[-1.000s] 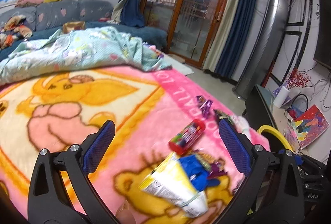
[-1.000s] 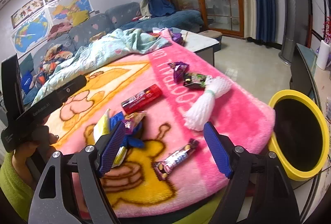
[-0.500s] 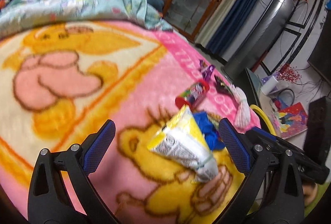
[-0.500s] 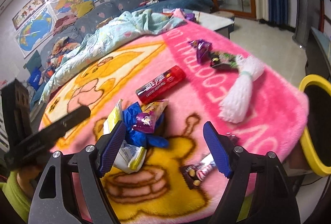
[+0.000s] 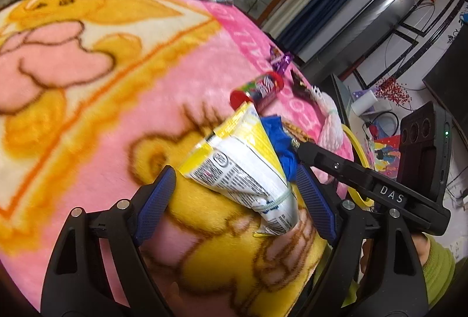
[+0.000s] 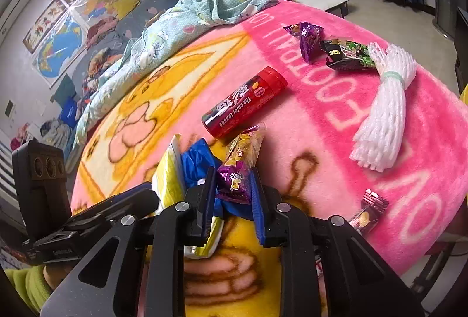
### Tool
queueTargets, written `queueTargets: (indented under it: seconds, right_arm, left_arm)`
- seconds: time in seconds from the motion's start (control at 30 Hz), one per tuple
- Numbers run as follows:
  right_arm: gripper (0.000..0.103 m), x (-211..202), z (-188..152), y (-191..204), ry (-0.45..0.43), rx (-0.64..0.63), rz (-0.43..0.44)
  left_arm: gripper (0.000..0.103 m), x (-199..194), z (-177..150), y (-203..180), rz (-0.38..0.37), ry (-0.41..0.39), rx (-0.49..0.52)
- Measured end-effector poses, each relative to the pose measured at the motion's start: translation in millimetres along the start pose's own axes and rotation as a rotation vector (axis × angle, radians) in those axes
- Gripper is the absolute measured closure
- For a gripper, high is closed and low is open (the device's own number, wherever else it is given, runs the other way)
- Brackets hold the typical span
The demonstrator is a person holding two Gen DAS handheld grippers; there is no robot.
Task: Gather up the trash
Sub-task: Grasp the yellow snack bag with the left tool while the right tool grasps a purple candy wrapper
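Observation:
A yellow and white snack bag (image 5: 245, 159) lies on the pink blanket (image 5: 163, 59), between the open fingers of my left gripper (image 5: 234, 200). A crumpled blue wrapper (image 5: 278, 141) lies just beyond it. My right gripper (image 6: 232, 194) is shut on a purple and yellow snack wrapper (image 6: 239, 162), with the blue wrapper (image 6: 196, 162) and the yellow bag (image 6: 169, 179) beside it. A red candy tube (image 6: 244, 103), a purple wrapper (image 6: 310, 39), a dark green wrapper (image 6: 345, 53) and a small candy bar (image 6: 368, 208) lie further out.
A bundle of white foam netting (image 6: 386, 103) lies near the blanket's right edge. A yellow-rimmed bin (image 5: 356, 153) stands beside the bed. A light blue quilt (image 6: 175, 24) is heaped at the far side. The right gripper's body (image 5: 365, 185) crosses the left wrist view.
Both grippers have come down close to the pile. My right gripper has shut on the purple and yellow wrapper. My left gripper has narrowed around the yellow bag.

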State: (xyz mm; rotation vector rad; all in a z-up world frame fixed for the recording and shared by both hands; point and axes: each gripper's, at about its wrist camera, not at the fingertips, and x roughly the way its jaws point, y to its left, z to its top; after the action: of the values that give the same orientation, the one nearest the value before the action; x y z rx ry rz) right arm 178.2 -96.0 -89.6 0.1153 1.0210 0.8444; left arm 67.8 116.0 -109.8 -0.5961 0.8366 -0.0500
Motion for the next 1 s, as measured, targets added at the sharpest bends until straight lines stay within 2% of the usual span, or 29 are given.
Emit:
queueTargets:
  seconds: [0.13,0.4,0.5,0.53,0.57,0.73,0.83,1.0]
  right_arm:
    - [0.082,-3,0,-6,-0.001,0.003,0.004]
    - [0.082,-9,3,-18,-0.006,0.035,0.013]
    - [0.082,-12,3,-20,-0.009,0.037,0.01]
    - [0.082,-12,3,-20,-0.01,0.037,0.009]
    - [0.082,-13,3,-20,-0.01,0.038,0.009]
    - [0.082,-17,4,-22,-0.013,0.036,0.011]
    - [0.082,-23,4,-22,-0.023,0.033,0.011]
    - [0.082,-29,5,-20,-0.034,0.025,0.009]
  left_arm:
    - [0.027,7,-2,-6,0.023,0.012,0.01]
    - [0.029,18,-7,-21,0.099,0.022,0.1]
    - [0.037,18,-7,-22,0.103,0.026,0.114]
    - [0.052,18,-7,-22,0.086,0.028,0.115]
    - [0.055,17,-7,-23,0.072,0.036,0.117]
    - [0.059,14,-9,-24,0.049,0.048,0.114]
    - [0.067,9,-8,-23,0.033,0.051,0.104]
    - [0.069,-3,-9,-23,0.025,0.027,0.095]
